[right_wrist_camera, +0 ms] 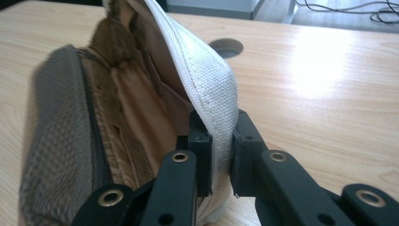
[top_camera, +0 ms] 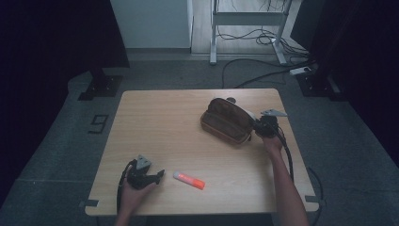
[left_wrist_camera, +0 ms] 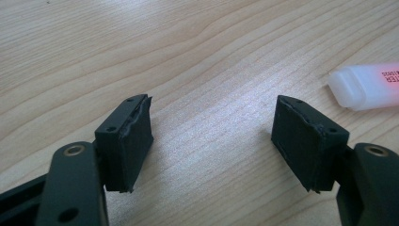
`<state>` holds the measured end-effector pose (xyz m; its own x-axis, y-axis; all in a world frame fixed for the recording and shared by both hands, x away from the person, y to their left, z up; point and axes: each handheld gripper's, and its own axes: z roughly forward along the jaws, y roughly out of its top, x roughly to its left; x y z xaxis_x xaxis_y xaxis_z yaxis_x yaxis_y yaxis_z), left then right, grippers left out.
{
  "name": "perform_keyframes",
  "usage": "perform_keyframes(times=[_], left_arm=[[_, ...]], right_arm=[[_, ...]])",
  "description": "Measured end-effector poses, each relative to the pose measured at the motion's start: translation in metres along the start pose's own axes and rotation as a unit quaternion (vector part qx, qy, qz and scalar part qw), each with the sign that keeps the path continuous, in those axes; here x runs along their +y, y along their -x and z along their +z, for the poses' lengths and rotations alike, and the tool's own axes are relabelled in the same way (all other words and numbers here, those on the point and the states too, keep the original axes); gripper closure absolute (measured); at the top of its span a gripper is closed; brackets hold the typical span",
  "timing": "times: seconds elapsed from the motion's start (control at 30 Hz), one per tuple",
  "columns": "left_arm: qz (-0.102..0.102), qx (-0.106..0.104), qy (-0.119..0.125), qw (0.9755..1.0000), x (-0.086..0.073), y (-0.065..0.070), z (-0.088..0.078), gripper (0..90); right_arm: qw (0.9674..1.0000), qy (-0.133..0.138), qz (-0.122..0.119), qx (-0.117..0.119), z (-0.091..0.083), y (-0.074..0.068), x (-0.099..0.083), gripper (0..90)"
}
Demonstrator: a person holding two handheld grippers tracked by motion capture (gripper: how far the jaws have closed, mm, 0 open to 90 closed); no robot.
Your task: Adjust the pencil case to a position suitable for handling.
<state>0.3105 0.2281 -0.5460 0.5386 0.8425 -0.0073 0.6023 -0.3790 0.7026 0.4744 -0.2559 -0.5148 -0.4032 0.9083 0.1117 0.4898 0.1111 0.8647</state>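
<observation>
The right tongs (right_wrist_camera: 220,155) pinch the pouch (top_camera: 227,121) flap, apparently to hold it open, while the left tongs (left_wrist_camera: 211,141) gape wide near the highlighter (top_camera: 188,180).

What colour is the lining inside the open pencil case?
Tan brown; the lining of the pencil case shows best in the right gripper view.
</observation>
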Motion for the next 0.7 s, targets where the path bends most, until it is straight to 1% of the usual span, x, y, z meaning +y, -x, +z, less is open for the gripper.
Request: perform_keyframes(times=[0.03, 0.07, 0.13, 0.17, 0.23, 0.33, 0.4, 0.53, 0.57, 0.67, 0.7], left_arm=[[-0.001, 0.0, 0.001, 1.0, 0.0, 0.0, 0.0, 28.9], [-0.001, 0.0, 0.001, 1.0, 0.0, 0.0, 0.0, 28.9], [-0.001, 0.0, 0.001, 1.0, 0.0, 0.0, 0.0, 28.9], [-0.001, 0.0, 0.001, 1.0, 0.0, 0.0, 0.0, 28.9], [-0.001, 0.0, 0.001, 1.0, 0.0, 0.0, 0.0, 28.9], [0.0, 0.0, 0.0, 1.0, 0.0, 0.0, 0.0, 28.9], [0.0, 0.0, 0.0, 1.0, 0.0, 0.0, 0.0, 28.9], [0.0, 0.0, 0.0, 1.0, 0.0, 0.0, 0.0, 28.9], [0.0, 0.0, 0.0, 1.0, 0.0, 0.0, 0.0, 28.9], [0.0, 0.0, 0.0, 1.0, 0.0, 0.0, 0.0, 28.9], [0.0, 0.0, 0.0, 1.0, 0.0, 0.0, 0.0, 28.9]], right_arm=[[0.9999, 0.008, 0.002, 0.008, -0.002, -0.001, 0.001, 80.2], [0.9999, 0.008, 0.002, 0.008, -0.002, -0.001, 0.001, 80.2], [0.9997, 0.019, 0.002, 0.014, -0.004, -0.002, 0.002, 80.5], [0.9994, 0.028, -0.003, 0.022, -0.007, -0.003, 0.003, 80.6], [0.9992, 0.031, -0.005, 0.025, -0.008, -0.004, 0.004, 80.7], [0.9981, 0.046, -0.011, 0.038, -0.015, -0.006, 0.007, 80.9], [0.9976, 0.052, -0.011, 0.044, -0.017, -0.007, 0.008, 80.9], [0.997, 0.059, -0.01, 0.05, -0.02, -0.007, 0.008, 81.0], [0.9965, 0.063, -0.007, 0.055, -0.021, -0.007, 0.008, 81.0], [0.9961, 0.067, -0.004, 0.057, -0.022, -0.007, 0.008, 81.1], [0.9956, 0.074, -0.004, 0.058, -0.024, -0.008, 0.007, 81.1]])
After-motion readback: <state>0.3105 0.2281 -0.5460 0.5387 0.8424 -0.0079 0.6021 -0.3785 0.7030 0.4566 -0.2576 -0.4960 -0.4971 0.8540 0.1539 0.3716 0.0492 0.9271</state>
